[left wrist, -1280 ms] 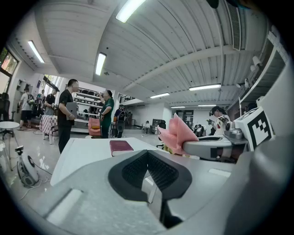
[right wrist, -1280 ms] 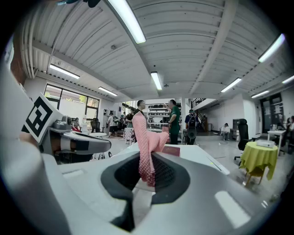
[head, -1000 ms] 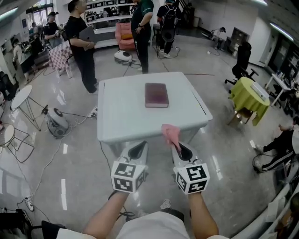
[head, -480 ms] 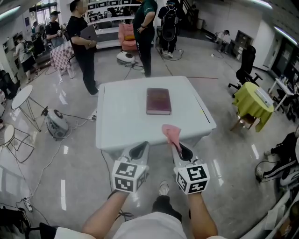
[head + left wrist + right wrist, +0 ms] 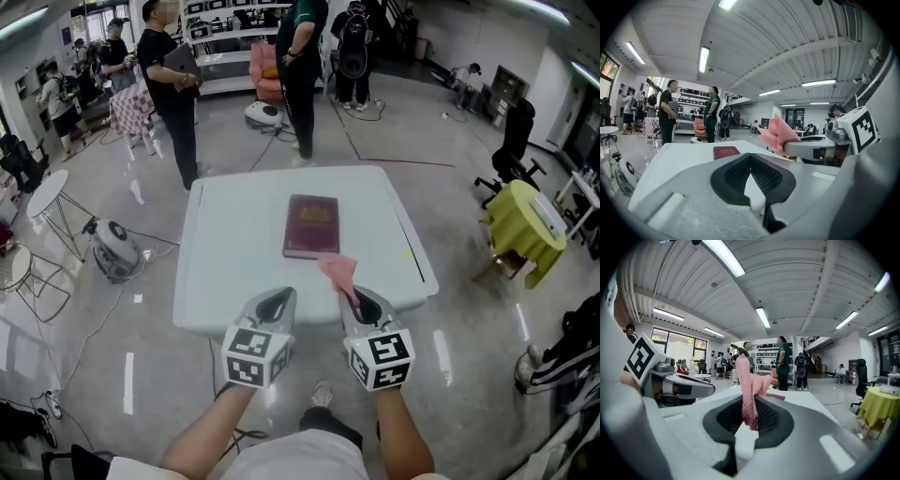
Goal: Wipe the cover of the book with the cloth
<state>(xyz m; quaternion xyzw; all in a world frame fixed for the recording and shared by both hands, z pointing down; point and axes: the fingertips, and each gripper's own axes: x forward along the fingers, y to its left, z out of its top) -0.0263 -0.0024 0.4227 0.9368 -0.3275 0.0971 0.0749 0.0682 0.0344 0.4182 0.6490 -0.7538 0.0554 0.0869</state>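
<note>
A maroon book [image 5: 312, 225] lies flat in the middle of the white table [image 5: 225, 272]; the left gripper view shows it small and far off as the book [image 5: 725, 152]. A pink cloth [image 5: 337, 271] sticks up from my right gripper [image 5: 356, 300], which is shut on it above the table's near edge, short of the book. The right gripper view has the cloth [image 5: 752, 390] pinched between the jaws of the right gripper [image 5: 750, 417]. My left gripper [image 5: 276, 300] hovers beside it, shut and empty; its own view shows the left gripper [image 5: 751, 172].
Several people [image 5: 169, 75] stand on the floor beyond the table's far side. A canister vacuum [image 5: 114, 248] sits left of the table, a small round table [image 5: 45, 192] further left, and a yellow-draped table [image 5: 525, 230] to the right.
The table and book have come closer and lower in the head view. Both grippers now reach the table's near edge; the cloth stays held in the right one.
</note>
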